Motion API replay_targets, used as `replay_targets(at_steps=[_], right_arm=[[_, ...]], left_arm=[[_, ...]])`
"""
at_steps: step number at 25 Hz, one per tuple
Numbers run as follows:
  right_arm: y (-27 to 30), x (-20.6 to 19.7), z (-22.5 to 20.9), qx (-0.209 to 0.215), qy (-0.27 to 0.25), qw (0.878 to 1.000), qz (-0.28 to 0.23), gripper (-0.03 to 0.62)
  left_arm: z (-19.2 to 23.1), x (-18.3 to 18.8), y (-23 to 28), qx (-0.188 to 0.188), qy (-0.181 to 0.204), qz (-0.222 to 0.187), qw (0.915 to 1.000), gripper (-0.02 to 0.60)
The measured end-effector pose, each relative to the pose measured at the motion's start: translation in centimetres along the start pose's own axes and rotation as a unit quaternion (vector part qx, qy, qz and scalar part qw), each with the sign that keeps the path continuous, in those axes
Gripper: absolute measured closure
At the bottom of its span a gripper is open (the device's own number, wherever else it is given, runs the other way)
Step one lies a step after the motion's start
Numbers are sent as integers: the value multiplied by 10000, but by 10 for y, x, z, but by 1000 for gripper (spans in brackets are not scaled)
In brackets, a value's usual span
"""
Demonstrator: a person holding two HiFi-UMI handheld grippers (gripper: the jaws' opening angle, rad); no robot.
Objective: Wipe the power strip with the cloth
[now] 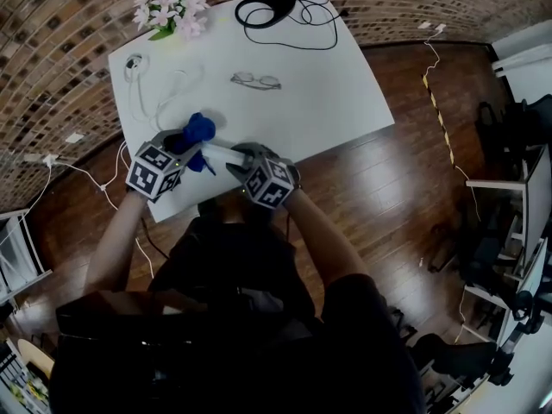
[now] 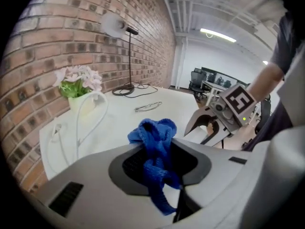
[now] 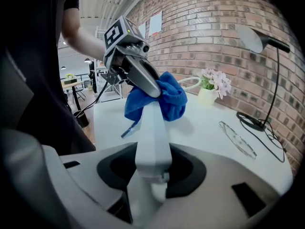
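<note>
Power strip, head view: white bar (image 1: 222, 152) left of centre, apparently lifted off the tabletop (image 1: 328, 84) by the right tool (image 1: 240, 156).
Left gripper view: left tool (image 2: 157, 168) half closed, pinching the bunched blue cloth (image 2: 155, 142) so a wad protrudes for wiping.
Right gripper view: jaws clamp the strip's near end, offering its far end, mid-frame, to the cloth wrapped round it.

Bare tabletop (image 1: 328, 84) between glasses (image 1: 256, 80) and white cable (image 1: 140, 93)
</note>
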State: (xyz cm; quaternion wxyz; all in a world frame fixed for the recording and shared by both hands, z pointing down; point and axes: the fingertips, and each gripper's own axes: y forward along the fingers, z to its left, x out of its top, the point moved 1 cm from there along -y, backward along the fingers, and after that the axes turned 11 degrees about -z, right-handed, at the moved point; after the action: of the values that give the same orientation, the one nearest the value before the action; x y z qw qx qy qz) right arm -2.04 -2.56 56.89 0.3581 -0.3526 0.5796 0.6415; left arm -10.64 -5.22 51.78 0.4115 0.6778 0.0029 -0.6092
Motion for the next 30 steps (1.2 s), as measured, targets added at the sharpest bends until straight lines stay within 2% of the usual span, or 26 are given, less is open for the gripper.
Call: replay_targets(at_steps=[4, 8, 15, 19, 21, 24, 30], right_arm=[[0, -1, -1, -70, 9, 10000, 6, 447], [0, -3, -2, -92, 53, 9999, 35, 445], [2, -6, -2, -69, 240, 9996, 93, 444], [3, -6, -3, -77, 306, 9995, 97, 442], [3, -5, -3, -66, 323, 9994, 88, 442], [2, -5, -3, -67, 329, 9994, 67, 442], [2, -6, -2, -67, 295, 9995, 32, 442]], left_arm=[[28, -9, -15, 613, -54, 19, 9981, 460], [34, -9, -23, 837, -5, 115, 9964, 462], [39, -15, -25, 885, -274, 101, 9957, 468], [45, -19, -29, 648, -1066, 148, 9921, 474], [47, -19, -32, 605, -1220, 162, 9906, 476], [44, -18, -31, 727, -1086, 135, 9913, 476], [39, -20, -24, 969, -378, 410, 9937, 474]])
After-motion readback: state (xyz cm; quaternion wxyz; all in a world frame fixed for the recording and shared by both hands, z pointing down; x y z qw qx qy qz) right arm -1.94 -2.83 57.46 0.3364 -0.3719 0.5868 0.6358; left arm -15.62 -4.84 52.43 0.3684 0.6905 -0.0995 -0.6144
